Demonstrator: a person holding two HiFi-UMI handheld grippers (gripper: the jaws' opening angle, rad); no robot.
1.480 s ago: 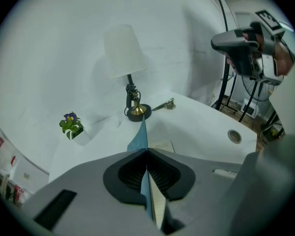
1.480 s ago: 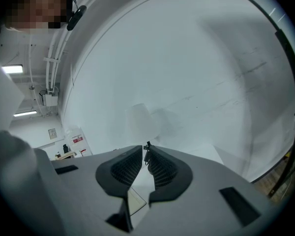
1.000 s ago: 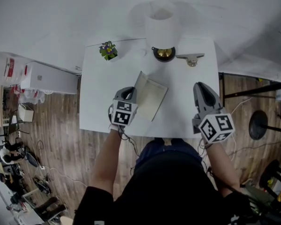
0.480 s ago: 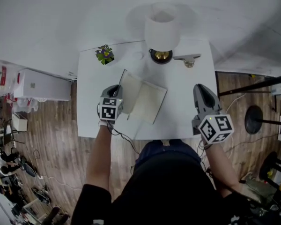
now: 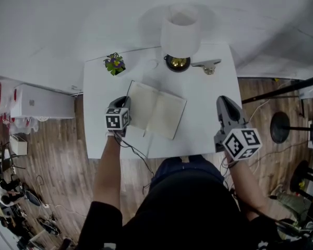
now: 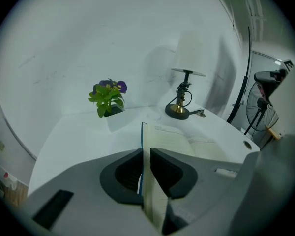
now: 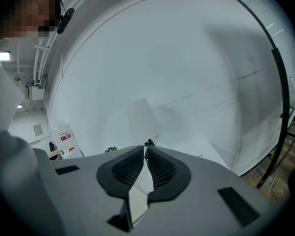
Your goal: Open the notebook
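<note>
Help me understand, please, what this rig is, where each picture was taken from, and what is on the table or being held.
There is no robot here: a person holds a hand tool with two fingers in each hand. The head view looks down from a camera on the person's head; the other two pictures come from cameras riding on each tool. On the white table stand a lamp and a small potted plant, with a small metal object beside the lamp. The notebook lies open in the middle. The left gripper is closed on its left-hand cover and pages; the right gripper is held empty, fingers together, at the table's right side.
</note>
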